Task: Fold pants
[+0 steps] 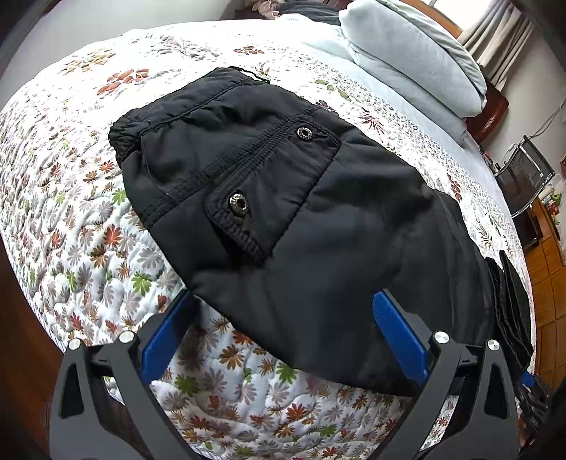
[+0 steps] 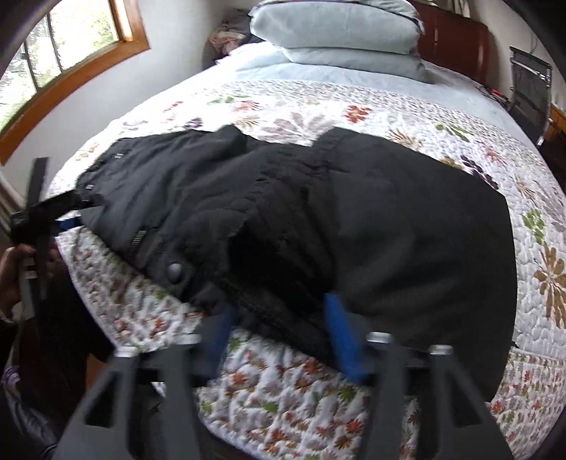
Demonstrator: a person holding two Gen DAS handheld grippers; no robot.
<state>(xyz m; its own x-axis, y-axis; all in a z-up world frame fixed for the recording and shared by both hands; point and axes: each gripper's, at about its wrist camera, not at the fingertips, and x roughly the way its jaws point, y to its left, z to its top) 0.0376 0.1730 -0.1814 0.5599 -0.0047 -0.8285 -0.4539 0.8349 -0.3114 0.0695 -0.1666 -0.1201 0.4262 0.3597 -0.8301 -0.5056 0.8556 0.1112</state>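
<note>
Black pants (image 1: 283, 198) lie on a flowered quilt, back pockets with metal snaps facing up. My left gripper (image 1: 283, 300) is open, its blue fingers (image 1: 396, 332) apart at the near edge of the fabric, one finger on the cloth. In the right wrist view the pants (image 2: 353, 219) lie bunched across the bed. My right gripper (image 2: 283, 311) is open, blue fingers (image 2: 343, 336) straddling the near hem; the tips are partly hidden under cloth. The left gripper (image 2: 53, 212) shows at the left edge by the waistband.
The quilt (image 1: 78, 226) covers the bed. Pale blue pillows (image 2: 336, 32) are stacked at the headboard. A chair (image 2: 530, 85) stands at the right. A window (image 2: 63, 53) is on the left wall. The bed's near edge runs just below both grippers.
</note>
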